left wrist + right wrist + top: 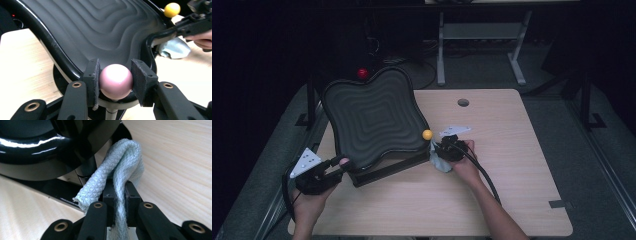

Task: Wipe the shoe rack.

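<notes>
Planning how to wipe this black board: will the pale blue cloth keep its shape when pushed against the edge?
Probably not. The cloth droops folded over the right gripper, so it looks floppy. Its waffle weave suggests it is light and grippy, likely bunching against the board's rim.

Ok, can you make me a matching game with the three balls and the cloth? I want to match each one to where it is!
Things:
1. pink ball
2. yellow ball
3. red ball
4. pale blue cloth

Places:
A. at the far corner of the wavy black tray
B. pinched in the right gripper
C. between the jaws of the left gripper
D. at the tray's corner beside the right gripper

Pairs: 1-C, 2-D, 3-A, 4-B
</notes>
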`<state>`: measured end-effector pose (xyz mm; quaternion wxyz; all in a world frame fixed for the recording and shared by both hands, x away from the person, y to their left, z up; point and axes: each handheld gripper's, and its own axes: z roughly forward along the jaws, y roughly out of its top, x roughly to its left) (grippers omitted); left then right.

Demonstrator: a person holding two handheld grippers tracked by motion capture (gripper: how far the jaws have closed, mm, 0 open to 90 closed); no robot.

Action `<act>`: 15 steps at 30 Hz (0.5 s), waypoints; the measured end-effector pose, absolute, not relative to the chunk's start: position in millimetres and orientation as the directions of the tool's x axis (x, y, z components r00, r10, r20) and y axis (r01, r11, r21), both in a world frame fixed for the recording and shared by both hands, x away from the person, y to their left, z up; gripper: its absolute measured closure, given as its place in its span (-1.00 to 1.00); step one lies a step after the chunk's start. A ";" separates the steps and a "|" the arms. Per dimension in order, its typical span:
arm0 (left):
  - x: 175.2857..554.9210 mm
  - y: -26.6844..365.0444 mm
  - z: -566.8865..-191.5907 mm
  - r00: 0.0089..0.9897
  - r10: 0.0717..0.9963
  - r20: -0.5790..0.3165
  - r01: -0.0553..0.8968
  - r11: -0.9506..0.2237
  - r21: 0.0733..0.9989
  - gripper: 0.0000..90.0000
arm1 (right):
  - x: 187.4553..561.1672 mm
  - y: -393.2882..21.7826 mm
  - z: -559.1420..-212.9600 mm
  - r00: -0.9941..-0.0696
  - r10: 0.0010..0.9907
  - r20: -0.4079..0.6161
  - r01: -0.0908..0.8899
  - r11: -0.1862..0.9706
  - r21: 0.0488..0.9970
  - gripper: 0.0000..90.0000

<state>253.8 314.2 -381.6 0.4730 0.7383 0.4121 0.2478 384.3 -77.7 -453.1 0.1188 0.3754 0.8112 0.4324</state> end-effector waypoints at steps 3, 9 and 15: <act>257.9 317.3 -381.2 0.544 0.839 -0.018 0.371 -0.221 0.902 0.34 | 377.2 -77.4 -452.1 -0.705 0.700 0.115 0.492 0.366 0.790 0.83; 271.7 312.5 -380.5 0.553 0.833 -0.012 0.371 -0.233 0.899 0.34 | 369.5 -87.6 -453.8 -0.712 0.688 0.139 0.495 0.353 0.794 0.84; 288.1 295.8 -381.1 0.585 0.811 -0.015 0.361 -0.244 0.900 0.34 | 362.2 -109.3 -452.9 -0.708 0.695 0.127 0.495 0.360 0.791 0.84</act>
